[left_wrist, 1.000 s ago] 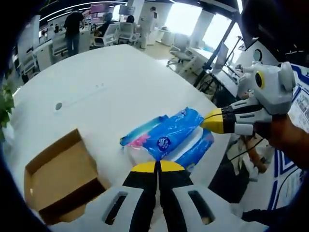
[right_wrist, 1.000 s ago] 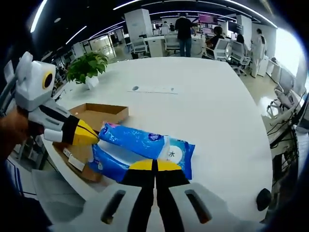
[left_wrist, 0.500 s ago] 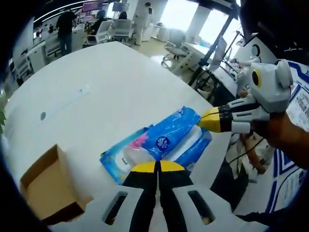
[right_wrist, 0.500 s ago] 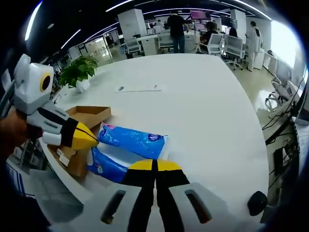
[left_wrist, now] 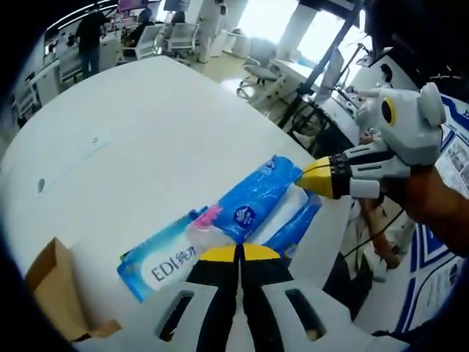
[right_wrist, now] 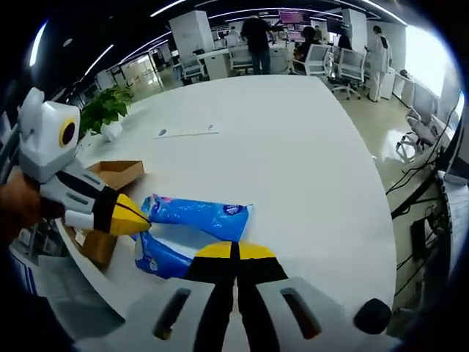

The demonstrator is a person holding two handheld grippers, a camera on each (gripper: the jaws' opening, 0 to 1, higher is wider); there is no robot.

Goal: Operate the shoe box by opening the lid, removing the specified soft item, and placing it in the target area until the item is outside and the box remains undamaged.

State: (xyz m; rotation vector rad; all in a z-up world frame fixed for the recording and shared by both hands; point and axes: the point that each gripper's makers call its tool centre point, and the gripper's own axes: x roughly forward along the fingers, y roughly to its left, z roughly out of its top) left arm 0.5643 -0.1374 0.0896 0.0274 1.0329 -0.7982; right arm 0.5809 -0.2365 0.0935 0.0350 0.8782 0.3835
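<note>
The left tongs point(left_wrist: 238, 253) have their yellow-tipped black jaws pressed together on the near end of the blue tissue pack point(left_wrist: 253, 205), pinching its soft plastic wrap. In the left gripper view the right tongs point(left_wrist: 308, 178) come in from the right with their yellow tips closed on the far corner of the same pack. In the right gripper view the right tongs point(right_wrist: 234, 253) are likewise closed on the pack's end, the tissue pack point(right_wrist: 198, 216) stretching leftward to where the left tongs point(right_wrist: 139, 218) nip its other end.

Against the picture of a second ago, the pack sits farther from the cardboard shoe box point(left_wrist: 51, 293): then the box lay close by the pack with its open inside in full view, now just a brown corner of it stands at the lower left edge of the left gripper view, and a further pale-blue stretch of wrapper printed "EDI" shows under the pack. In the right gripper view the shoe box point(right_wrist: 110, 183) is well apart to the left, where earlier the pack overlapped it.

The pack is a long, limp bundle of glossy crinkled film, blue with white panels and a pink patch, sagging slightly between the two grips and lying low over the desk point(left_wrist: 146, 132), outside the box. The desk is smooth, white and rounded at its edge. The box is plain corrugated brown card, open-topped. A potted green plant point(right_wrist: 106, 110) stands at the desk's far left corner.
</note>
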